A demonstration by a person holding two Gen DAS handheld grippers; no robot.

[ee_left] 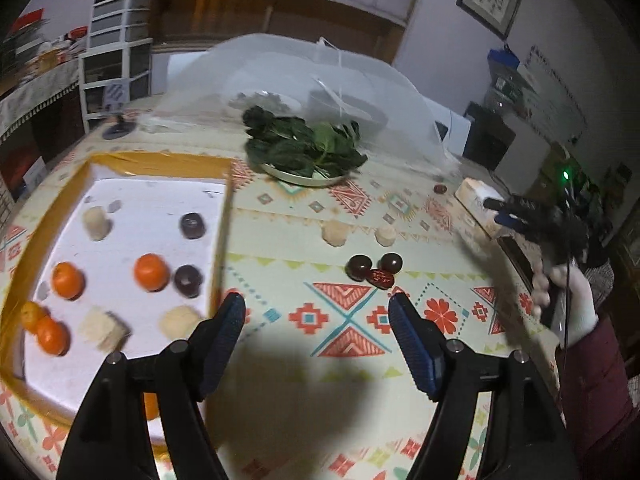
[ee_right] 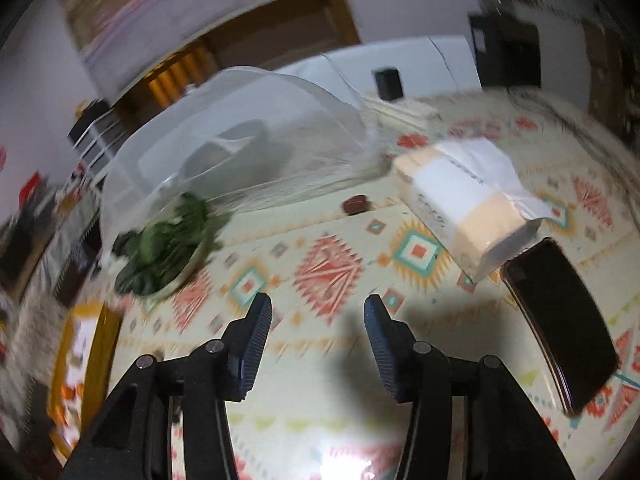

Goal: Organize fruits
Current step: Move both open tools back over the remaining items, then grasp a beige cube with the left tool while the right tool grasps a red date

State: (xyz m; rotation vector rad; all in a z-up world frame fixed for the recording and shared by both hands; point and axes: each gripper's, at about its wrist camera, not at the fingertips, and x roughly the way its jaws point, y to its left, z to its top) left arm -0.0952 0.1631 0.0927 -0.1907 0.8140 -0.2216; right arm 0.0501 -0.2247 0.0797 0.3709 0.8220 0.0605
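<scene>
Fruits are partly sorted: the tray (ee_left: pixel 224 184), left side of the left wrist view, already holds oranges (ee_left: pixel 150 272), dark plums (ee_left: pixel 188 279) and pale beige chunks (ee_left: pixel 96 222), laid out in rough rows by kind. Looks about two-thirds done, my estimate. Left out on the table (ee_left: pixel 280 240), centre-right of that view: two pale pieces (ee_left: pixel 335 232), two dark round plums (ee_left: pixel 360 267) touching a wrinkled red date (ee_left: pixel 381 278), plus one more small dark fruit (ee_left: pixel 440 189) further back near the tissue pack (ee_left: pixel 474 194); same one shows in the right wrist view (ee_right: pixel 355 204) just beside the pack (ee_right: pixel 464 204). Left claw (ee_left: pixel 316 312) is spread wide and empty, hovering low over the cloth, aimed short of the plum cluster. Right claw (ee_right: pixel 318 316) also wide, nothing in it; right view is motion-blurred. Materials: tray is white inside with a yellow-taped rim, flat and shallow; oranges matte and round; plums glossy, smooth, likely to roll; date wrinkled; beige chunks look crumbly, blunt-cornered, can't tell what they are. Table cover is a patterned cloth or vinyl, geometric print. Further out: metal plate of leafy greens (ee_left: pixel 304 148), sheer mesh food dome (ee_left: pixel 320 76) behind it, a black phone (ee_right: pixel 560 324) lower right in the right view.
</scene>
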